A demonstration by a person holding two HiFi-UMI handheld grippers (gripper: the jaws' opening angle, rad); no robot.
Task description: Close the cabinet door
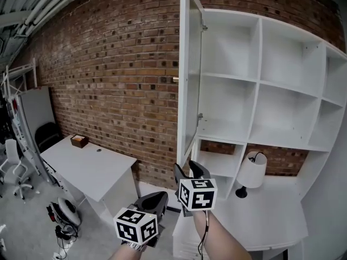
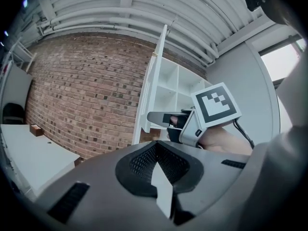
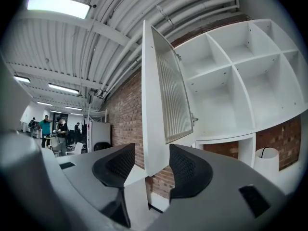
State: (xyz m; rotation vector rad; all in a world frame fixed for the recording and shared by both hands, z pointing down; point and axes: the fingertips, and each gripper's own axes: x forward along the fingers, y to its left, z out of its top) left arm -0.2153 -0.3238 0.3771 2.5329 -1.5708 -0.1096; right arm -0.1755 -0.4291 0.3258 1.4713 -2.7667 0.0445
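The tall white cabinet door [image 1: 190,80] stands wide open, edge-on to me, hinged to the white shelf unit [image 1: 259,80]. A small knob [image 1: 175,79] sticks out on its left face. My right gripper [image 1: 188,171] is open just below and in front of the door's bottom corner. In the right gripper view the door [image 3: 156,105] lines up with the gap of the right gripper [image 3: 151,165], and the pads do not press it. My left gripper [image 1: 154,199] is lower and to the left, shut with nothing in it. In the left gripper view, the left gripper [image 2: 161,170] faces the door [image 2: 151,95] and the right gripper [image 2: 155,118].
A brick wall runs behind the door. A white desk [image 1: 92,169] with a small wooden box [image 1: 79,141] stands at the left. A lamp [image 1: 251,172] sits on the white counter [image 1: 271,210] under the shelves. Office chairs [image 1: 16,169] stand far left, and people [image 3: 45,129] are far off.
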